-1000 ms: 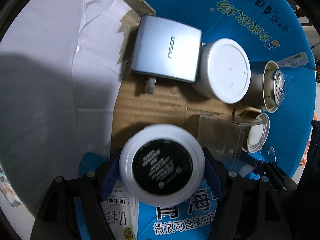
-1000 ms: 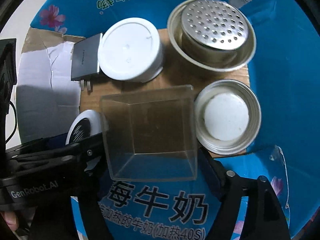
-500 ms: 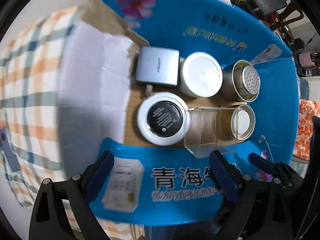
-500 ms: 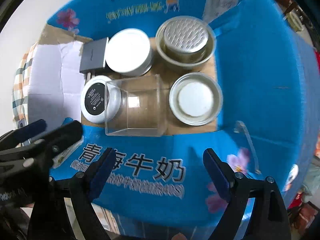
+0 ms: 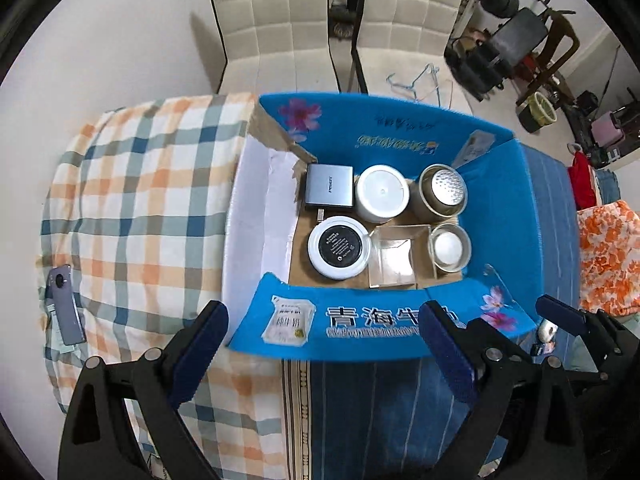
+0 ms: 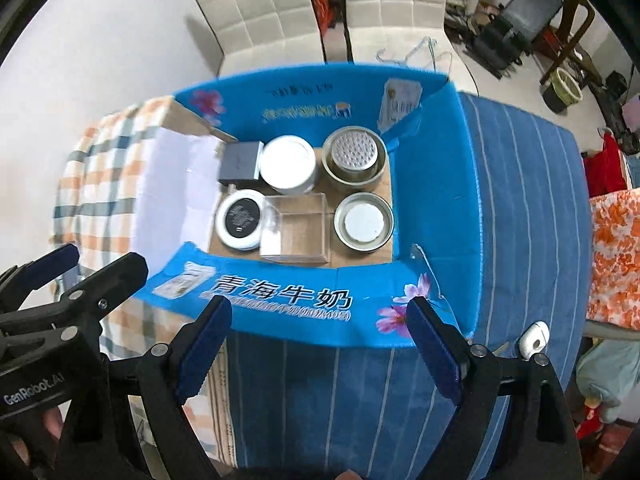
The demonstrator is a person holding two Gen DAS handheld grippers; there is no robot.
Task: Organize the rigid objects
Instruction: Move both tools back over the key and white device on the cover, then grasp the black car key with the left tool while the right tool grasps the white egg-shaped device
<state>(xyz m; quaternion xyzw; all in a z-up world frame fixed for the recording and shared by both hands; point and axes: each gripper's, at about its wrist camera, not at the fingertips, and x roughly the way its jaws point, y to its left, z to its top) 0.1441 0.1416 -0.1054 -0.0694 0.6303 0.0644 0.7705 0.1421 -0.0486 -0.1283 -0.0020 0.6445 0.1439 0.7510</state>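
Observation:
An open blue carton (image 5: pixel 496 208) (image 6: pixel 432 208) holds several items. In its back row are a grey charger (image 5: pixel 330 190), a white-lidded jar (image 5: pixel 382 193) and a perforated metal tin (image 5: pixel 442 192). In front sit a white jar with a black label (image 5: pixel 339 246) (image 6: pixel 241 218), a clear plastic box (image 5: pixel 394 258) (image 6: pixel 298 226) and a metal lid (image 5: pixel 449 246) (image 6: pixel 364 222). My left gripper (image 5: pixel 320 312) hangs open and empty high above the carton's near flap. Beside it, my right gripper (image 6: pixel 318 308) is also open and empty.
The carton rests on a bed half covered by a checked cloth (image 5: pixel 140 200) and half by a blue striped one (image 6: pixel 520 208). A phone (image 5: pixel 64 308) lies at the left and a small white case (image 6: pixel 534 338) at the right. Two padded chairs (image 5: pixel 276 20) stand behind.
The left gripper let go of the black-labelled jar and the right let go of the clear box. Both opened wide and rose out of the carton, tilting steeper downward.

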